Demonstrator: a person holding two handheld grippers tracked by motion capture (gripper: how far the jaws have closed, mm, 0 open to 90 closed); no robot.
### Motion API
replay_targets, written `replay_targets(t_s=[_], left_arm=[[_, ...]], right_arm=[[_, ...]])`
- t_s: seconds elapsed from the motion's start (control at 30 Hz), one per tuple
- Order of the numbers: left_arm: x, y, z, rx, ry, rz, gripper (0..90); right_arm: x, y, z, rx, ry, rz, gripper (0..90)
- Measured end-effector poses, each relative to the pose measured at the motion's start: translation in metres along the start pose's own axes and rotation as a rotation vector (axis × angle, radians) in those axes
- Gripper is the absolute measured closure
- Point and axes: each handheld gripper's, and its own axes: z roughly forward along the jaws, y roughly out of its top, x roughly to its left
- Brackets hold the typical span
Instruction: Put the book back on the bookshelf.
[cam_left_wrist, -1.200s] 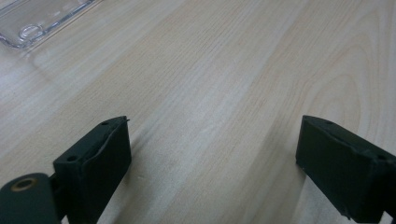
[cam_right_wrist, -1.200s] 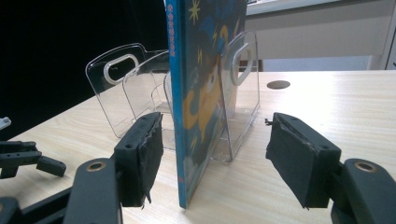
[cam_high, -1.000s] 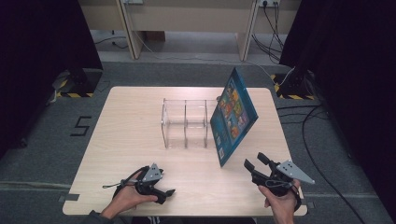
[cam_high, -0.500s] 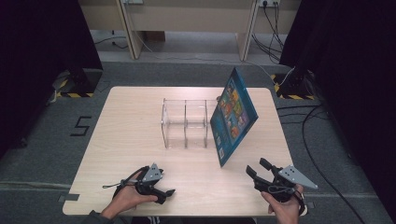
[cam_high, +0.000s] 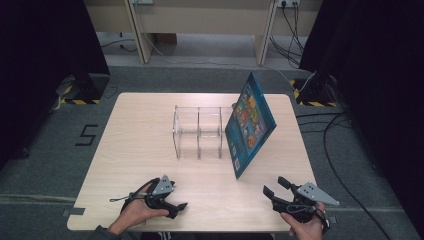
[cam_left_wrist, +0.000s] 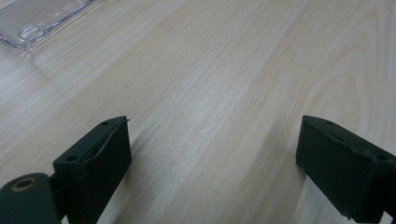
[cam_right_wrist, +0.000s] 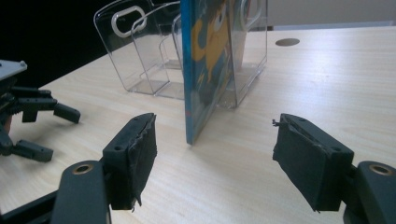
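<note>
A blue picture book (cam_high: 250, 124) is leaning tilted against the right end of a clear acrylic rack (cam_high: 199, 131) near the middle of the wooden table (cam_high: 130, 140); its lower edge is resting on the tabletop, and its top is tipping away from the rack's three compartments. Judged from this, the book is not yet standing inside any compartment, so slotting it in appears to be what is left. The right gripper (cam_high: 276, 189) is sitting at the table's near edge, its jaws spread wide and gripping nothing, pointing toward the book's near lower corner (cam_right_wrist: 201, 84) but well apart from it. The left gripper (cam_high: 176, 206) is resting near the front edge, jaws likewise wide apart over bare wood, farther from the book.
</note>
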Motion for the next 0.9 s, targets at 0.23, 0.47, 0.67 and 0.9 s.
replay_targets(t_s=[0.23, 0.47, 0.67, 0.9], left_arm=[[0.000, 0.000, 0.000, 0.000, 0.000, 0.000, 9.5], [0.000, 0.000, 0.000, 0.000, 0.000, 0.000, 9.5], [0.000, 0.000, 0.000, 0.000, 0.000, 0.000, 9.4], [0.000, 0.000, 0.000, 0.000, 0.000, 0.000, 9.5]], right_arm=[[0.003, -0.005, -0.002, 0.046, -0.001, -0.028, 26.8], [0.005, -0.010, -0.005, 0.096, -0.006, -0.069, 24.8], [0.006, -0.013, -0.007, 0.130, -0.010, -0.083, 23.9], [0.006, -0.019, -0.011, 0.179, -0.014, -0.091, 22.6]])
